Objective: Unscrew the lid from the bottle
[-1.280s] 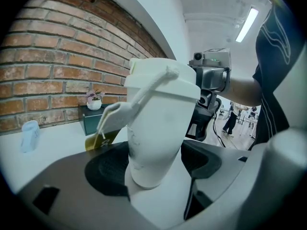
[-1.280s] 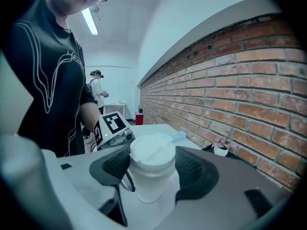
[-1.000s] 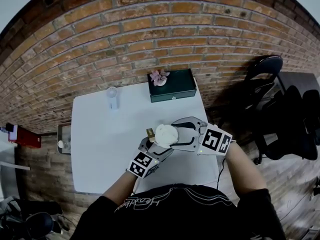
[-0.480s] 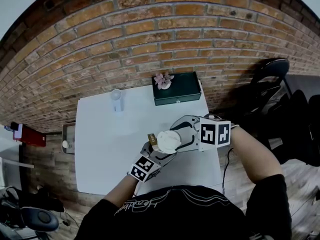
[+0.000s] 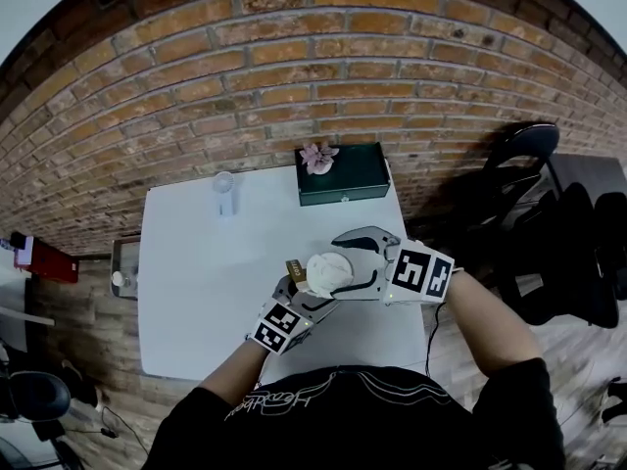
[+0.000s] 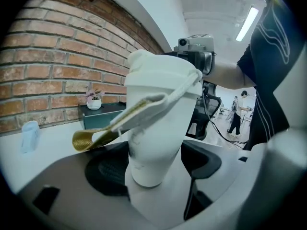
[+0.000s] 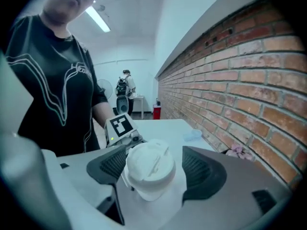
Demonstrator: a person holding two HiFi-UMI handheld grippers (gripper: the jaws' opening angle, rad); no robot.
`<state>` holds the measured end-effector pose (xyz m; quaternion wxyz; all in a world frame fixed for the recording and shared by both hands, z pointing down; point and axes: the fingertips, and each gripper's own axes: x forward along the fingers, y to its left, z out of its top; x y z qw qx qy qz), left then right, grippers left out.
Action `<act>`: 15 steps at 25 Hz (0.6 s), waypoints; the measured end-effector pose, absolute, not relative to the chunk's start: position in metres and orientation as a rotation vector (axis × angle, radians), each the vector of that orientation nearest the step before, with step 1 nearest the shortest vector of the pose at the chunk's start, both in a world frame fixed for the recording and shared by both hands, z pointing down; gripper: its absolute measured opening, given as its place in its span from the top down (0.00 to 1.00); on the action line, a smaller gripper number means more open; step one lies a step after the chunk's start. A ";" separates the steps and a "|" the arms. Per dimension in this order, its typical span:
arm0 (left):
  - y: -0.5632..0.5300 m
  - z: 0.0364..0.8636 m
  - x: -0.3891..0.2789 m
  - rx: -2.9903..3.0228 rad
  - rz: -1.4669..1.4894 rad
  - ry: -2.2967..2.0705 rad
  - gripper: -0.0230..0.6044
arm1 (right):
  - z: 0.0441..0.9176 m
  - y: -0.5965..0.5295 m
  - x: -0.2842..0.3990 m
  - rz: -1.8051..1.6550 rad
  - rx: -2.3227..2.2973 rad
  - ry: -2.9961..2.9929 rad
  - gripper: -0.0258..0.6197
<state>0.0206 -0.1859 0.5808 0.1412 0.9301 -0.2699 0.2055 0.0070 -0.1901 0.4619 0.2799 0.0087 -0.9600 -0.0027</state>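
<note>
Bottle (image 6: 152, 128): white, matt, smooth; broad at the shoulder, tapering to a narrow rounded base. Lid (image 7: 149, 163): white, round, low-domed, with a moulded ridge across the top; seated on the bottle. Strap (image 6: 103, 133): flat band, white, ending in a gold woven tip; it is attached at the lid and points toward the wall (image 5: 294, 76). Left gripper (image 6: 153, 166): clenched on the bottle's narrow lower body, with black ribbed pads (image 6: 109, 173) pressed on either side; the bottle is held upright over the near right part of the table (image 5: 196, 282). Right gripper (image 7: 156, 169): released. Its jaws have just been opening and are set fairly wide around the lid. A gap is seen at the wall-side pad, and the other pad lies just beside the lid's rim; whether it touches cannot be told. Table: white, smooth, rectangular. At its far edge are a dark green oblong box (image 5: 348, 176) with a pink flower (image 5: 316, 155) on top, and a clear cup (image 5: 224, 194) well apart from it. Wall: red brick, rough.
</note>
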 end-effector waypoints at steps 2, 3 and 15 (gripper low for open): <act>-0.186 0.581 0.021 2.687 0.590 -0.783 0.39 | 0.459 -0.194 0.004 0.028 0.158 -2.607 0.41; -0.186 0.582 0.021 2.686 0.590 -0.785 0.39 | 0.459 -0.195 0.003 0.049 0.224 -2.607 0.41; -0.189 0.583 0.023 2.687 0.573 -0.812 0.39 | 0.480 -0.198 0.006 0.327 0.825 -2.512 0.42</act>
